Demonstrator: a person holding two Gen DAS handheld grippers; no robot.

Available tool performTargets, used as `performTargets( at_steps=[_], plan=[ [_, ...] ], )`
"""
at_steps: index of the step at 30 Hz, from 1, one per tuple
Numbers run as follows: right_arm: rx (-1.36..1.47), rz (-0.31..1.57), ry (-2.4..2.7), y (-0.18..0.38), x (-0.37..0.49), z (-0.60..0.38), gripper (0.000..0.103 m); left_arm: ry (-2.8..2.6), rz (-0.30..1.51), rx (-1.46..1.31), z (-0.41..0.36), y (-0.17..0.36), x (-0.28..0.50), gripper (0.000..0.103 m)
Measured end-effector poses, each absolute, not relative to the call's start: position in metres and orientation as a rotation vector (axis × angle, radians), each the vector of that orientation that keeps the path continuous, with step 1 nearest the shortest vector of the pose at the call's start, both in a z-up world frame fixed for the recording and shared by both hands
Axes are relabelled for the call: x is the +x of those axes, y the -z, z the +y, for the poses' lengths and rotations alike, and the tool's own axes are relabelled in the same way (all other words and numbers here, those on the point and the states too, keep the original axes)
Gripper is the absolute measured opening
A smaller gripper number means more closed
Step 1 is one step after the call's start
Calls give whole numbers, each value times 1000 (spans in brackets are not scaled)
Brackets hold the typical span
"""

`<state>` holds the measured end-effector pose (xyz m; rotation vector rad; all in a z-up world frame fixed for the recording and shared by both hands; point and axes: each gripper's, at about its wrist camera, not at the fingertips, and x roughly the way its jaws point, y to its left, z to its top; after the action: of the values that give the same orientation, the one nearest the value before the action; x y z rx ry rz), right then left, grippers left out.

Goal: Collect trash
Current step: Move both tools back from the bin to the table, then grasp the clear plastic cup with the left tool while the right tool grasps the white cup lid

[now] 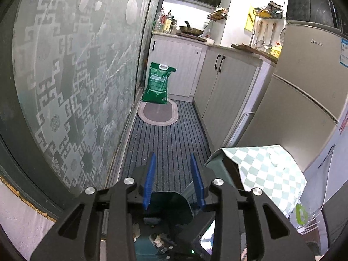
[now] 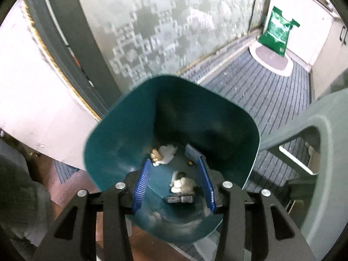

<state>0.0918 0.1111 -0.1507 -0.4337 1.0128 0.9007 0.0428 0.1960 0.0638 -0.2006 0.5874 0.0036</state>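
A teal plastic bin (image 2: 121, 130) stands on the floor right under my right gripper (image 2: 174, 159). That gripper points down into the bin and is open, its blue pads (image 2: 142, 182) apart and touching nothing. On the bin's bottom lie a white tissue wad (image 2: 165, 154), a second crumpled wad (image 2: 182, 183) and a dark flat wrapper (image 2: 180, 199). My left gripper (image 1: 173, 155) is open too, with only striped carpet showing between its pads. The bin's rim (image 1: 171, 202) shows below its fingers, with scraps of trash (image 1: 158, 239) inside.
A frosted patterned glass door (image 1: 76, 76) runs along the left. Ahead are a green sack (image 1: 157, 82), an oval mat (image 1: 157, 113), white cabinets (image 1: 228, 87) and a fridge (image 1: 304, 100). A checked cloth (image 1: 265, 169) and a grey plastic chair (image 2: 315, 119) stand close on the right.
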Motion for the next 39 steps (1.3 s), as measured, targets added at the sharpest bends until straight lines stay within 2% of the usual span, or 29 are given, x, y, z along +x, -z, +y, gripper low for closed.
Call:
performTargets(
  at_steps=[11, 18, 27, 30, 39],
  plan=[
    [-321, 819, -949, 59, 73, 75, 45, 18, 519, -213, 182, -90, 43, 42],
    [-246, 731, -873, 21, 90, 20, 45, 48, 518, -220, 161, -92, 56, 46],
    [-151, 690, -688, 8, 132, -80, 47, 130, 551, -167, 103, -81, 80, 55],
    [-105, 699, -627, 10, 147, -116, 51, 150, 569, -149, 86, -74, 88, 57],
    [-56, 722, -494, 26, 171, -181, 51, 200, 636, -104, 38, -51, 113, 60]
  ],
)
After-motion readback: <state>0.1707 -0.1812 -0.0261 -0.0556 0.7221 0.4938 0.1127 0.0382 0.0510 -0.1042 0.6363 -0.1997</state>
